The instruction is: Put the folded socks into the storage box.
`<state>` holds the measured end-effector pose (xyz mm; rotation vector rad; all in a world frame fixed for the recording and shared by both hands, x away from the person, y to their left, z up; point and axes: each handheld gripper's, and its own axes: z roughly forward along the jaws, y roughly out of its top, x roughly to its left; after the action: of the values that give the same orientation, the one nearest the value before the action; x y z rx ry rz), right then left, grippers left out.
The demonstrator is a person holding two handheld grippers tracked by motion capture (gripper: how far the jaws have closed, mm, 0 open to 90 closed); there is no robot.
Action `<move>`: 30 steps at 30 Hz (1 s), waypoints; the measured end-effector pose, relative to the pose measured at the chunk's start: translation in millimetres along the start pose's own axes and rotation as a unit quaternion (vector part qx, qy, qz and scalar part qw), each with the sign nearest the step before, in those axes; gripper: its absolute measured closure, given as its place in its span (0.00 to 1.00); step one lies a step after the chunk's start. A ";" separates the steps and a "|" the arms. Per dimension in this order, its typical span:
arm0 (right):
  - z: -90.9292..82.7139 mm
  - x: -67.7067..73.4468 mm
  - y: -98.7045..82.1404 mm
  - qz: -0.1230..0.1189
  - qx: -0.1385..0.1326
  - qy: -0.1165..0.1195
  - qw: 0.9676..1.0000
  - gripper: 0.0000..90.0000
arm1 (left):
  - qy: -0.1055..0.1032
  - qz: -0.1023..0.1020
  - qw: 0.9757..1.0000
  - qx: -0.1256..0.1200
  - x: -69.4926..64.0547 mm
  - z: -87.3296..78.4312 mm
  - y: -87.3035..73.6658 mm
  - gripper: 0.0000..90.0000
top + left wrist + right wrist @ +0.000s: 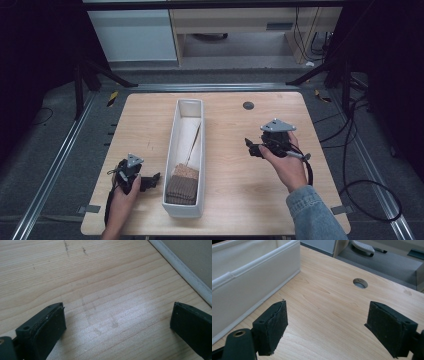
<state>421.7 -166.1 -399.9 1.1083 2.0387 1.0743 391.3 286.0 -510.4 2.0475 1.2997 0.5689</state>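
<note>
We held the left gripper (150, 181) low on the near left of the tabletop (235, 200), fingers spread and empty, just beside the white bin (176, 145). The folded brown cloths (183, 186) lay in its near end. The right gripper (251, 148), fingers also spread, hovered right of the bin, probably to reach in

Both tongs, left (152, 180) and right (248, 146), gape empty, jaws pointing inward.
</note>
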 end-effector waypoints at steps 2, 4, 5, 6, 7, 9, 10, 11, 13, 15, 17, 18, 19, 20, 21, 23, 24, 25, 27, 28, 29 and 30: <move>1.2 -2.3 -4.6 0.002 0.003 -0.006 1.000 0.20 | 0.000 0.000 1.000 0.000 0.0 0.0 0.0 0.00; 2.5 -4.8 -9.2 0.010 0.005 -0.008 1.000 0.20 | 0.000 0.000 1.000 0.000 0.0 0.0 0.0 0.00; 2.9 -6.0 -11.5 0.015 0.007 -0.010 1.000 0.20 | 0.000 0.000 1.000 0.000 0.0 0.0 0.0 0.00; 3.6 -7.9 -14.0 0.020 0.005 -0.011 1.000 0.20 | 0.000 0.000 1.000 0.000 0.0 0.0 0.0 0.00; 4.1 -9.4 -16.5 0.027 0.005 -0.012 1.000 0.20 | 0.000 0.000 1.000 0.000 0.0 0.0 0.0 0.00; 5.4 -11.7 -21.6 0.031 0.007 -0.017 0.999 0.20 | 0.000 0.000 1.000 0.000 0.0 0.0 0.0 0.00; 6.2 -12.9 -24.2 0.033 0.010 -0.018 0.999 0.20 | 0.000 0.000 1.000 0.000 -0.1 0.0 0.0 0.00; 7.1 -14.1 -26.8 0.035 0.011 -0.020 0.999 0.20 | 0.000 0.000 1.000 0.000 0.0 0.0 0.0 0.00; 8.5 -16.3 -32.0 0.039 0.017 -0.024 0.999 0.20 | 0.000 0.000 1.000 0.000 -0.1 0.0 0.0 0.00; 10.0 -18.6 -36.8 0.045 0.020 -0.028 0.998 0.21 | 0.000 0.000 1.000 0.000 0.0 0.0 0.0 0.00; 11.6 -20.9 -41.0 0.050 0.023 -0.028 0.998 0.22 | 0.000 0.000 1.000 0.000 0.0 0.0 0.0 0.00; 12.7 -21.6 -43.0 0.052 0.025 -0.029 0.998 0.22 | 0.001 0.000 1.000 0.000 0.0 0.0 0.0 0.00; 13.9 -21.9 -45.0 0.052 0.027 -0.028 0.998 0.23 | 0.000 0.000 1.000 0.000 0.0 0.0 0.0 0.00; 15.2 -21.8 -47.1 0.055 0.030 -0.028 0.998 0.23 | 0.000 0.000 1.000 0.000 0.0 0.0 0.0 0.00; 17.0 -21.6 -49.3 0.055 0.033 -0.026 0.998 0.23 | 0.000 0.000 1.000 0.000 0.0 0.0 0.0 0.00; 20.8 -20.9 -53.8 0.055 0.038 -0.026 0.997 0.23 | 0.000 0.000 1.000 0.000 -0.1 0.0 0.0 0.00; 22.9 -20.5 -56.0 0.059 0.040 -0.025 0.997 0.23 | 0.000 0.000 1.000 0.000 0.0 0.0 0.0 0.00; 25.4 -20.2 -58.5 0.063 0.043 -0.021 0.997 0.23 | 0.000 0.000 1.000 0.000 -0.1 0.0 0.0 0.00; 30.2 -19.4 -63.2 0.070 0.047 -0.017 0.996 0.23 | 0.001 0.000 1.000 0.000 -0.1 0.0 0.0 0.00; 32.8 -18.4 -65.3 0.073 0.050 -0.016 0.996 0.23 | 0.000 0.000 1.000 0.000 -0.1 0.0 0.0 0.00; 35.0 -17.6 -66.9 0.076 0.051 -0.016 0.996 0.23 | 0.000 0.000 1.000 0.000 0.0 0.0 0.0 0.00; 37.2 -17.3 -68.4 0.077 0.051 -0.014 0.996 0.23 | 0.000 0.000 1.000 0.000 0.0 -0.1 0.0 0.00</move>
<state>431.5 -189.8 -475.4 1.3432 2.0316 1.0316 391.2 285.9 -510.3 2.0483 1.3002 0.5699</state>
